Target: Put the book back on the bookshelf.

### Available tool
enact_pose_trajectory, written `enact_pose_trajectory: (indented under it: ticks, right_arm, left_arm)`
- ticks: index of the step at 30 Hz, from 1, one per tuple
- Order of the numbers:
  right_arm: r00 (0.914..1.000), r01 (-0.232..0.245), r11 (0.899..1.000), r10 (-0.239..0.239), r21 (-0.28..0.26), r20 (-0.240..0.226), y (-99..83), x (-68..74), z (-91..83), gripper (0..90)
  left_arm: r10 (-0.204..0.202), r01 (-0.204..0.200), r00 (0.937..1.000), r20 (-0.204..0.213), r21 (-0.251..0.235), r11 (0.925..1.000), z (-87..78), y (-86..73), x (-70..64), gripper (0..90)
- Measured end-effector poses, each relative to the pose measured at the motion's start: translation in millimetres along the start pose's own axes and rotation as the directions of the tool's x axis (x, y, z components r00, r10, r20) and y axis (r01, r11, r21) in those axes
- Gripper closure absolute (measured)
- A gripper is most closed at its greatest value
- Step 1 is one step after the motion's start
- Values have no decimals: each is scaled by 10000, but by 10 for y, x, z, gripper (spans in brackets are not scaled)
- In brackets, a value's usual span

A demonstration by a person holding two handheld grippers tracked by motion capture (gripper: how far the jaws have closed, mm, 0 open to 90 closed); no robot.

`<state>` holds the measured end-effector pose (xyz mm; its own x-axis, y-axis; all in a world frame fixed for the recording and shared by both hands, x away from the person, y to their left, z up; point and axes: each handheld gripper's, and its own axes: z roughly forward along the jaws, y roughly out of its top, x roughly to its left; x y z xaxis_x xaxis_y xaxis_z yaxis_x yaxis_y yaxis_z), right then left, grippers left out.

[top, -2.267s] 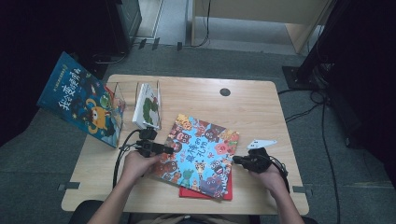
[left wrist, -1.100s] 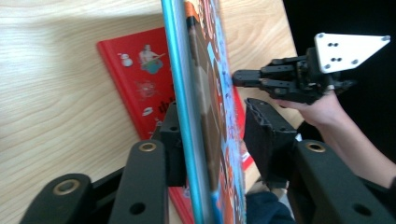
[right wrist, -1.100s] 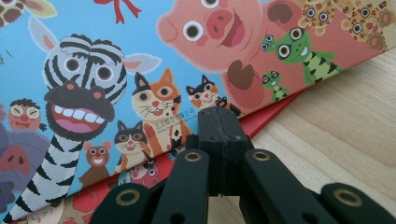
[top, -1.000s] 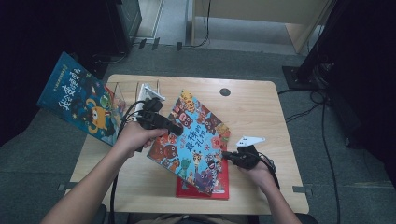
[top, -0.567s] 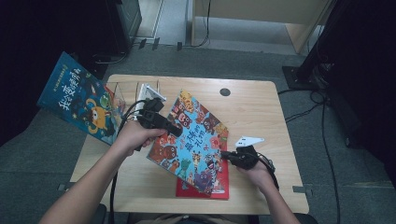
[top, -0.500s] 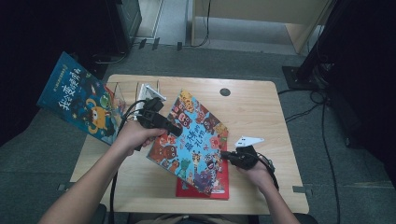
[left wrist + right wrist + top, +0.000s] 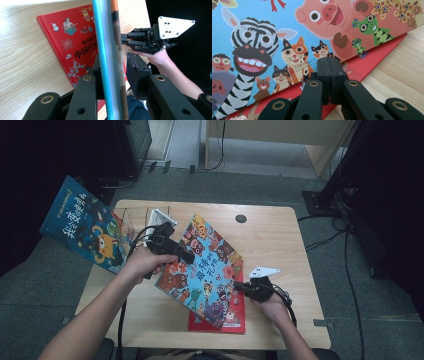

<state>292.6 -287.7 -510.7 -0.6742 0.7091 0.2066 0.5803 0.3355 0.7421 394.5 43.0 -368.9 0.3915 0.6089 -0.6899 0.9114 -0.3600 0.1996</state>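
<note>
Animal book: in the high view the animal book [image 7: 205, 270] sits tilted over the middle of the table [image 7: 280, 240], its lower edge over a red book [image 7: 235, 317] that lies flat on the wood.
High view, left gripper: the left gripper [image 7: 186, 256] meets the book's upper left edge, near a clear stand [image 7: 150, 220] holding a white book [image 7: 161, 216].
High view, right gripper: the right gripper [image 7: 239, 285] touches the book's right edge; a white three-cornered plate rides on top of it.
High view, surroundings: a dark blue book [image 7: 87, 227] leans off the table's left side.
Left gripper view, jaws: the animal book [image 7: 108, 50] is seen edge-on as a thin blue strip between the two jaws, which are pressed against it from both sides.
Left gripper view, beyond: the red book [image 7: 72, 47] lies on the table [image 7: 22, 62]; the right gripper [image 7: 123, 40] shows at the strip's far side.
Right gripper view, jaws: the jaws are pressed together at the cover's edge; whether they pinch it I cannot tell.
Right gripper view, cover: the animal book [image 7: 287, 32] shows a zebra, pig and cats; the red book [image 7: 372, 58] lies beneath, on the table [image 7: 402, 65].
</note>
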Motion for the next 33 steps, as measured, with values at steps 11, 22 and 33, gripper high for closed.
enact_pose_trajectory:
  ticks: [11, 22, 33]
  right_arm:
    - [10000, 51, 9998, -50, -211, 65, -2, 8, 16, 795]
    - [9990, 439, 9988, -438, -193, 92, 22, 50, 36, 611]
    - [9978, 652, 9978, -654, -122, -106, 41, 110, 72, 613]
  left_arm:
    - [197, -188, 9996, -216, 395, 9990, -24, 34, -2, 783]
    - [343, -289, 9977, -577, 916, 9954, -149, 153, -141, 811]
    - [1063, -838, 9737, -2015, 1170, 9896, -341, 229, -376, 816]
